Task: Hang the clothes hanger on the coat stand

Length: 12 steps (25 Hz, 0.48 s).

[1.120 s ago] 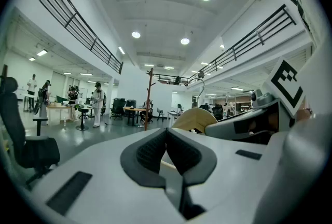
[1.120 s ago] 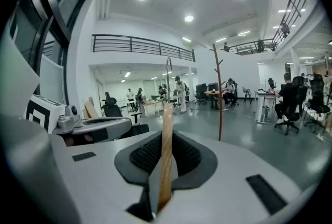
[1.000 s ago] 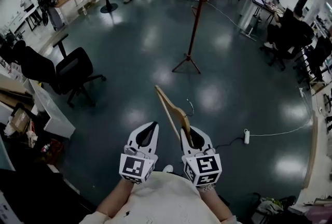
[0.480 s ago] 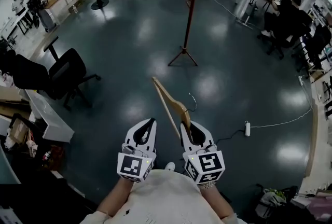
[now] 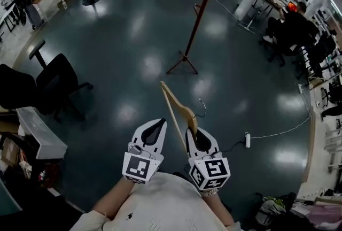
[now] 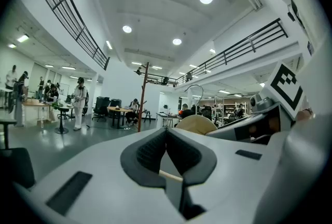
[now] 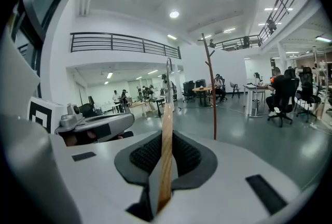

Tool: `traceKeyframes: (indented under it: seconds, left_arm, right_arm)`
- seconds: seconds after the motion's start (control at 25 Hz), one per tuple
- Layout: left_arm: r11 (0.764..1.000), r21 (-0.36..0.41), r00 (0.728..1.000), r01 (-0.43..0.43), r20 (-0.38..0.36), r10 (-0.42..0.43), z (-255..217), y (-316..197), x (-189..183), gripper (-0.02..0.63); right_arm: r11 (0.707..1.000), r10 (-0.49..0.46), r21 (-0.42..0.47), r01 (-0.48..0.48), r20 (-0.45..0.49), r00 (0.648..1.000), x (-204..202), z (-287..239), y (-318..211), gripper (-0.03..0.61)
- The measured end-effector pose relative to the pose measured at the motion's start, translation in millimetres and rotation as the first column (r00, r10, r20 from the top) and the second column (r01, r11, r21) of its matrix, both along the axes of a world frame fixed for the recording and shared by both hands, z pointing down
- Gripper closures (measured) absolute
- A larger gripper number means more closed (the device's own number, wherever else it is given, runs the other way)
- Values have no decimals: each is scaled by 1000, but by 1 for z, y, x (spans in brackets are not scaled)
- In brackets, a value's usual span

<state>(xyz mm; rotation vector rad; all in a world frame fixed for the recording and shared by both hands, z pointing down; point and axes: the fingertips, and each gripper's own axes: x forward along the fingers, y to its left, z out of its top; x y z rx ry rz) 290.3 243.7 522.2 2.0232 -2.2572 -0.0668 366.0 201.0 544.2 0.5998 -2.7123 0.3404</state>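
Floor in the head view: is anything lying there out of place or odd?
A white power strip lies loose on the open floor, right of the right gripper, its cable trailing toward the right edge; someone could trip on it. Nothing looks spilled, and the coat stand stands upright.

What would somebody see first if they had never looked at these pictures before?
Probably the wooden clothes hanger, sticking up from the jaws of the right gripper, which are shut on it, low in the middle of the head view. Next comes the tall reddish coat stand, standing alone on the shiny dark floor farther ahead. The left gripper, beside the right one, holds nothing, its jaws together.
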Motion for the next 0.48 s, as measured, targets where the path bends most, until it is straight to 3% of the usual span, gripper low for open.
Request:
traceKeyframes:
  seconds: [0.08,0.24,0.48]
  left_arm:
    - [1000,27,1000,-9,24,8,-2,-9,-27,601]
    - [998,-61,999,-5,34,7,13,-18,-83,601]
    - [998,-57,1000,-21,9,21,14,-54,-107,601]
  right_arm:
    - [1000,14,-13,-13,27,1000,-24,-1,-7,511]
    - [999,41,-14,-41,14,999,-59,1,-19,511]
    - [998,65,-17,-65,-8,998,-82,3,-59,511]
